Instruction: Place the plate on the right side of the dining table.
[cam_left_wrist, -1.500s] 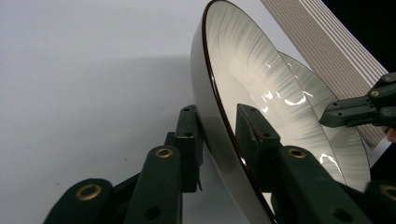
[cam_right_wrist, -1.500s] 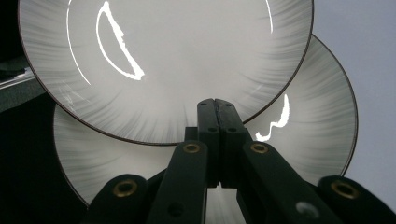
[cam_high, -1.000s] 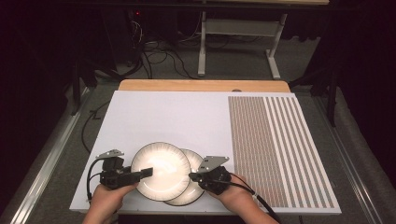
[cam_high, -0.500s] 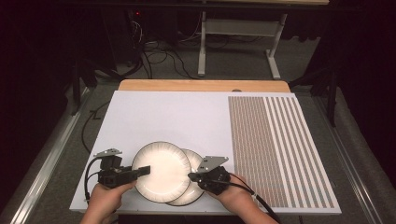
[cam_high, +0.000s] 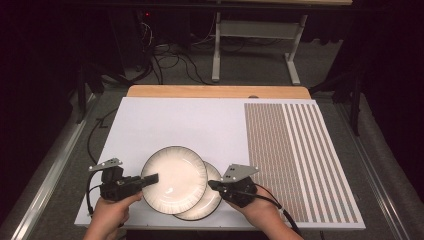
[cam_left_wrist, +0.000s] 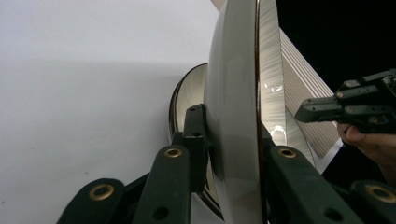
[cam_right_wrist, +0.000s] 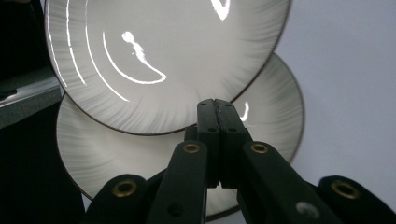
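1. Gripping the near-left rim of the upper plate (cam_high: 175, 179), the left gripper (cam_high: 150, 178) has its fingers (cam_left_wrist: 196, 135) one under and one over the edge. They have just been closing, with that rim between them, and now press on it.
2. The upper plate sits at the near edge of the white bench (cam_high: 200, 125), overlapping a lower plate (cam_high: 212, 197) that peeks out to its right. In the left gripper view the held plate (cam_left_wrist: 233, 116) is seen edge-on, lifted off the lower plate (cam_left_wrist: 189, 93) on the gripped side.
3. The right gripper (cam_high: 212, 185) has its fingers (cam_right_wrist: 217, 126) pressed together with nothing between them. Their tips lie over the lower plate (cam_right_wrist: 271, 116), just at the edge of the upper plate (cam_right_wrist: 163, 60); I cannot tell whether they touch either.
4. The relation that matters: the upper plate lies to the right of the left fingers and to the left of the right ones, between the two hands. Only the left hand has a hold on it, at one point of the rim, so the plate hangs from that side and tilts.
5. Judging from this, the next move is to lift or slide the upper plate clear of the lower one. A one-sided pinch on a smooth glazed rim could slip.
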